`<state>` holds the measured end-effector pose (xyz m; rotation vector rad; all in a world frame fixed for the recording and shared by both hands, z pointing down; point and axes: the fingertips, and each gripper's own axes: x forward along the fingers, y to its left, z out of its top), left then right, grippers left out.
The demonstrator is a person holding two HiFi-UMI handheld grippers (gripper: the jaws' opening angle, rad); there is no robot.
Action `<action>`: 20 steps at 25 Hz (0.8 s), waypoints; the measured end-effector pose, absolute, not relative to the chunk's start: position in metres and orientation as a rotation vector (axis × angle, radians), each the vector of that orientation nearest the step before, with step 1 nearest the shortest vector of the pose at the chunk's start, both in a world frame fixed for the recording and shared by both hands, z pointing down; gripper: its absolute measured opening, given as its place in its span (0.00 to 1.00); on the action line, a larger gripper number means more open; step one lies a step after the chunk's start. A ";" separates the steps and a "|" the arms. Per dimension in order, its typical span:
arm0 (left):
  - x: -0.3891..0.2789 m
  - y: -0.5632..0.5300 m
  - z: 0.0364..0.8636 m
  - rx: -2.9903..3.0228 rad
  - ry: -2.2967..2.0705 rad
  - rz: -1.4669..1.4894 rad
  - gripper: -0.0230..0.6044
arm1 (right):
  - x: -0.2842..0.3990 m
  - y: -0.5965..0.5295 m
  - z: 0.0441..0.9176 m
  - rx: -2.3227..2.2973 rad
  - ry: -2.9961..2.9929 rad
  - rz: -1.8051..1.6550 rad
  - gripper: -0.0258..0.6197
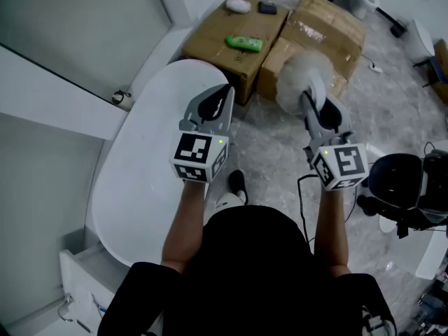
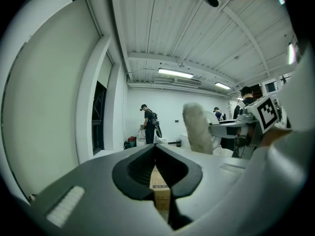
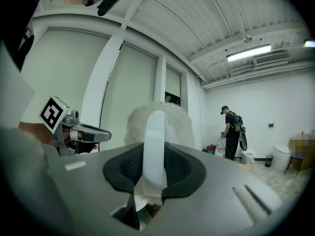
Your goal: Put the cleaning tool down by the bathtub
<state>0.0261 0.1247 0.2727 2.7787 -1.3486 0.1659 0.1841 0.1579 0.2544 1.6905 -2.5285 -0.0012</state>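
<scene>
The cleaning tool is a fluffy white brush head [image 1: 299, 78] on a white handle [image 3: 154, 146]. My right gripper [image 1: 316, 103] is shut on that handle and holds the tool in the air above the floor, just right of the white bathtub [image 1: 143, 166]. In the right gripper view the fluffy head [image 3: 177, 124] stands up past the jaws of that gripper [image 3: 153, 154]. My left gripper [image 1: 221, 96] hovers over the tub's far end, jaws shut on nothing. The left gripper view shows its closed jaws [image 2: 156, 149] and the tool [image 2: 198, 129] to the right.
Two cardboard boxes [image 1: 234, 51] [image 1: 318, 30] stand just beyond the tub's end, with a green item [image 1: 243, 43] and two small objects on top. A black device [image 1: 399, 180] with cables lies on the floor at right. A person [image 3: 231, 127] stands far off by a toilet [image 3: 283, 156].
</scene>
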 end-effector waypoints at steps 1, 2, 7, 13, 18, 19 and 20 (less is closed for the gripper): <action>0.025 0.119 0.272 2.783 -1.343 0.164 0.03 | 0.182 0.153 0.253 1.695 -2.528 -0.005 0.18; 0.023 0.114 0.272 2.787 -1.338 0.163 0.03 | 0.180 0.147 0.252 1.699 -2.527 -0.009 0.18; 0.008 0.081 0.271 2.793 -1.329 0.163 0.03 | 0.163 0.115 0.251 1.698 -2.531 -0.013 0.18; -0.006 0.056 0.278 2.785 -1.327 0.172 0.03 | 0.149 0.092 0.260 1.687 -2.528 0.007 0.18; -0.011 0.048 0.283 2.764 -1.318 0.177 0.03 | 0.143 0.082 0.266 1.668 -2.531 0.039 0.18; -0.011 0.046 0.285 2.757 -1.320 0.177 0.03 | 0.142 0.081 0.267 1.665 -2.533 0.044 0.18; -0.012 0.045 0.286 2.755 -1.320 0.180 0.03 | 0.141 0.079 0.268 1.664 -2.534 0.048 0.18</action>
